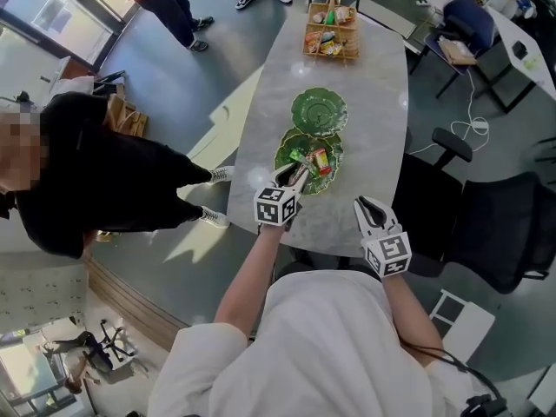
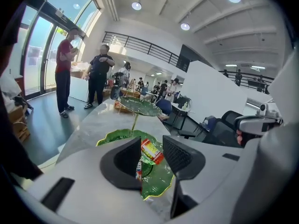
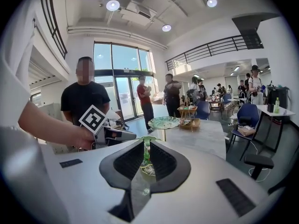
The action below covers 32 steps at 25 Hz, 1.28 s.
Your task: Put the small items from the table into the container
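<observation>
The counter (image 1: pixel 347 94) is smooth, shiny grey stone. The green dish (image 1: pixel 285 156) is glossy. The packet (image 1: pixel 321 161) is shiny plastic. The basket (image 1: pixel 308 42) looks wooden. The fingers (image 2: pixel 126 160) are matt black and bumpy inside.

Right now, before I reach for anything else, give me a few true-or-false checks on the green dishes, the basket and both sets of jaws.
1. The left gripper has its jaws apart over the lower green dish. True.
2. The snack packets lie in the upper green dish. False: they lie in the lower dish, and the upper one looks empty.
3. The wooden basket stands at the far end of the table with items in it. True.
4. The right gripper is carrying a packet. False: nothing is between its jaws.
</observation>
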Motion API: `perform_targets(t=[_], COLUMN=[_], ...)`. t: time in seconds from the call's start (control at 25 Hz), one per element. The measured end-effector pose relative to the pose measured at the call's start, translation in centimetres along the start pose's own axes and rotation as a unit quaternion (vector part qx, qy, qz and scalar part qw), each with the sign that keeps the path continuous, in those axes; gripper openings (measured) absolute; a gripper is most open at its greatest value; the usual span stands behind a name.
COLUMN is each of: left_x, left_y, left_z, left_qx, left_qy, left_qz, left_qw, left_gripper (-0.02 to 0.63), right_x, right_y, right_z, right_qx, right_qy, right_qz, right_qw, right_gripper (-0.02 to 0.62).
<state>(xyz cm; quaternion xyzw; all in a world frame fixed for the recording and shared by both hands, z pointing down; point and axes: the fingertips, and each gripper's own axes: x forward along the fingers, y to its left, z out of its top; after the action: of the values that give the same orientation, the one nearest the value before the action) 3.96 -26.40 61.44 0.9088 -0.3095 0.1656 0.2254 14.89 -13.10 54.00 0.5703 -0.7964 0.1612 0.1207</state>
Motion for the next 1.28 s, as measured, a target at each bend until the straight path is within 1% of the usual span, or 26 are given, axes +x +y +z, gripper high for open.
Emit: perform_targets(t=[0.16,0.24,0.32,0.4,0.44,0.56,0.68,0.84,0.96,1.12,1.28], left_x=[-3.5,-5.7,-8.1,-10.9,-12.3,-16.7,-20.5,-24.9,-28.3,-32.1,-34.6], left_y=[-1.6,-2.7,-3.5,-4.2,-4.4,-5.2,-6.1,-6.5,-6.9,-7.8,-9.7], left_z=[1.8,2.3,2.6,2.8,3.0,3.1,2.1,-0.3,-1.9,-2.9,-3.5], left_qx=[0.004,0.010,0.015,0.020,0.021,0.028,0.032,0.031,0.035,0.044,0.065], left_qy=[-0.050,-0.071,-0.091,-0.112,-0.124,-0.151,-0.157,-0.156,-0.159,-0.162,-0.165], left_qz=[0.023,0.040,0.066,0.096,0.110,0.145,0.165,0.176,0.175,0.157,0.134], left_qw=[0.9985,0.9966,0.9936,0.9889,0.9860,0.9774,0.9733,0.9714,0.9710,0.9732,0.9750], left_gripper=[0.149,0.139,0.069,0.048,0.008,0.006,0.006,0.008,0.008,0.008,0.008], right_x=[-1.0,-1.6,-2.1,-2.5,-2.6,-2.8,-3.1,-4.5,-6.3,-9.2,-12.9], right_y=[-0.6,-0.7,-0.6,-0.4,-0.4,-0.2,0.9,4.1,7.2,10.6,13.2], right_z=[0.3,0.4,0.4,0.5,0.6,0.9,0.9,0.8,0.8,0.3,-0.5], right_qx=[-0.011,-0.017,-0.022,-0.025,-0.025,-0.028,-0.031,-0.036,-0.044,-0.047,-0.040], right_qy=[-0.005,-0.009,-0.013,-0.018,-0.022,-0.035,-0.044,-0.055,-0.063,-0.071,-0.077], right_qz=[0.023,0.038,0.056,0.073,0.079,0.087,0.089,0.094,0.093,0.073,0.054], right_qw=[1.000,0.999,0.998,0.997,0.996,0.995,0.995,0.993,0.993,0.994,0.995], right_gripper=[0.048,0.046,0.046,0.046,0.046,0.046,0.046,0.046,0.046,0.046,0.046])
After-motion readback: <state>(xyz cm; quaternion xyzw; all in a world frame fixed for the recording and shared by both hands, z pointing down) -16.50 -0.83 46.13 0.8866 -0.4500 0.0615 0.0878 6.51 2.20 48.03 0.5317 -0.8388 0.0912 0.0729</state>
